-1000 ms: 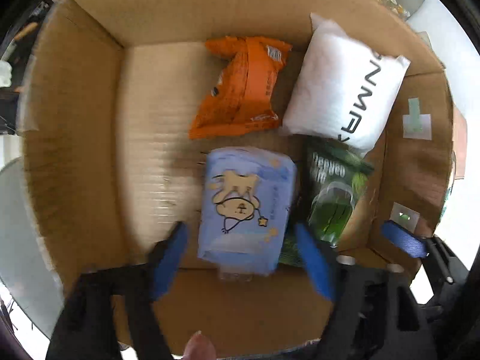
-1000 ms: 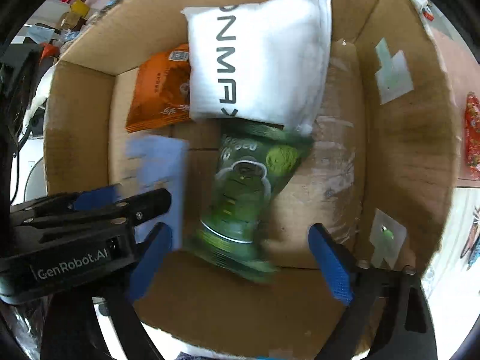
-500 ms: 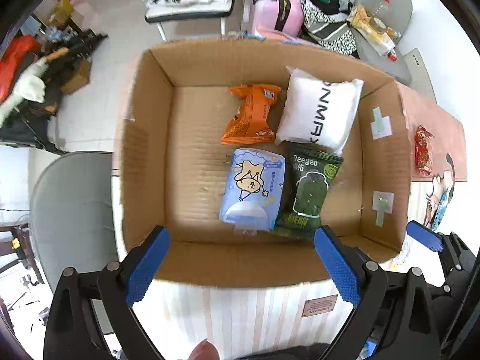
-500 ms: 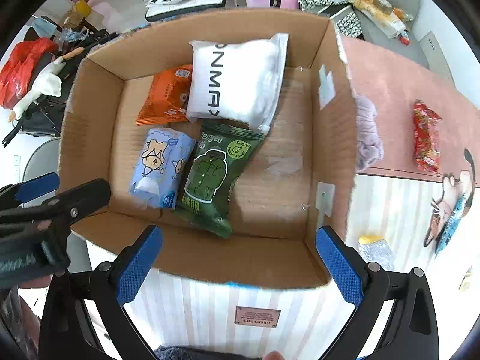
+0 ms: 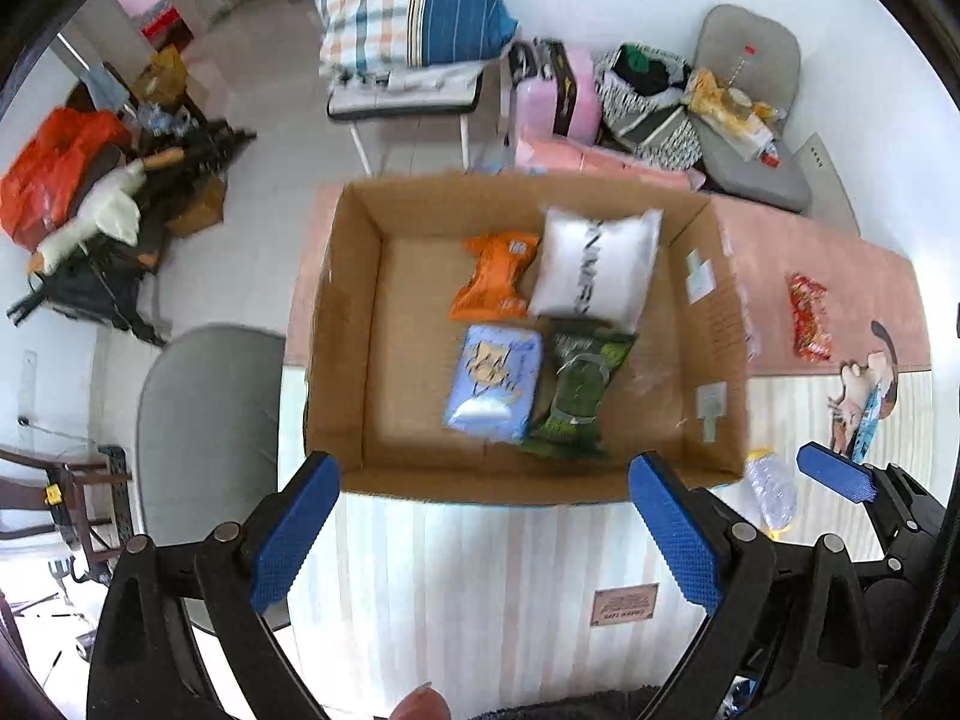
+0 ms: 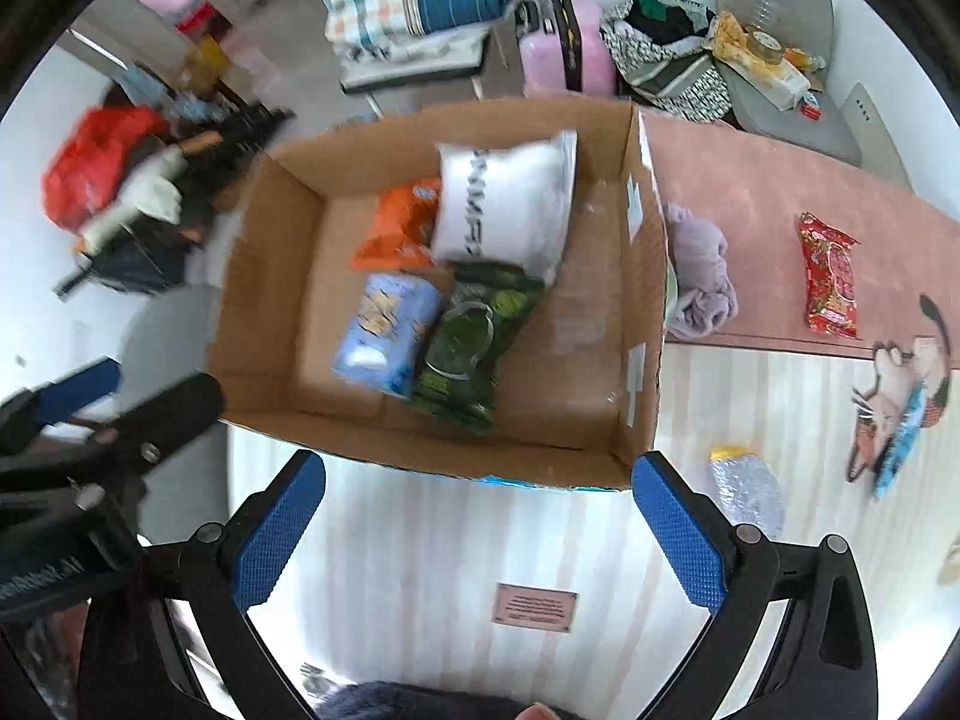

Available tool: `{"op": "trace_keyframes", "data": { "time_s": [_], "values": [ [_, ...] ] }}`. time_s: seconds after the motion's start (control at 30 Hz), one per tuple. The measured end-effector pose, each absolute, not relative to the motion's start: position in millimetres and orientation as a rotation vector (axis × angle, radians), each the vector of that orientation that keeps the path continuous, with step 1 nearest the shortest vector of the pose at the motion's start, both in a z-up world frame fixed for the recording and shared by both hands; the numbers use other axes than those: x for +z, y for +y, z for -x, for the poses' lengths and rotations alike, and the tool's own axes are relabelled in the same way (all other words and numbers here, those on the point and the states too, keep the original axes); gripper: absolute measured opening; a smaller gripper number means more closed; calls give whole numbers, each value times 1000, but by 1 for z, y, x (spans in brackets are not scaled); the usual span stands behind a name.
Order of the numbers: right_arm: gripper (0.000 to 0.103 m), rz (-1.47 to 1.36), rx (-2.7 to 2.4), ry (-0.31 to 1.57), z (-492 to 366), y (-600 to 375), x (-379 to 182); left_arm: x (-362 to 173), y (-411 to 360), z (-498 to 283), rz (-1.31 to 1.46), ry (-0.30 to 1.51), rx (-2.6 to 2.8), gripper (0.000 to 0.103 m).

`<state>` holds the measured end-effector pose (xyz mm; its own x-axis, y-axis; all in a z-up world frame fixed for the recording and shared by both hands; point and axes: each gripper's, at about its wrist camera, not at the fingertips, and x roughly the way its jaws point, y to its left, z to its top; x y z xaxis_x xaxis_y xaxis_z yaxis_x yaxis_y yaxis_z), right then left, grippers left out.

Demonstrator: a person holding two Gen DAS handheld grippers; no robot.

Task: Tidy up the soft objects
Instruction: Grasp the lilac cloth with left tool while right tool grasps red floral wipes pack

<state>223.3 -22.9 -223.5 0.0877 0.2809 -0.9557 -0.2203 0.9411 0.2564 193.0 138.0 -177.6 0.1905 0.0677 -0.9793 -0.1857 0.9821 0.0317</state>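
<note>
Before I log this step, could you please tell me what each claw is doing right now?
Left claw: open, holding nothing.
Right claw: open, holding nothing.

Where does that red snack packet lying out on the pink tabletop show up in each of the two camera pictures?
Left wrist view: red snack packet at far right, on the pink tabletop.
Right wrist view: red snack packet at right, upper middle, beyond the lilac cloth.
Shared landmark: the cardboard box, left of it in both.
</note>
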Motion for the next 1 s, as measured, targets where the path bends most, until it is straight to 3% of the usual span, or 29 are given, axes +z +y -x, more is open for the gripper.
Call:
{"op": "trace_keyframes", "data": {
  "time_s": [0.17,0.3,0.63,0.73,1.0],
  "values": [
    [103,-91,305,1321,-240,-80,-190,-146,86,-225,52,1274,126,99],
    [103,-148,177,1302,-268,-158,-186,-154,38,-269,23,1295,35,99],
    [103,-265,2,1514,-352,-300,-294,-285,-70,-396,-185,1649,-75,99],
    [102,-254,5,1586,-369,-315,-328,-338,-89,-420,-227,1787,-74,97],
    [102,-192,65,1679,-402,-313,-379,-413,-110,-443,-290,1958,-46,97]
  ]
}}
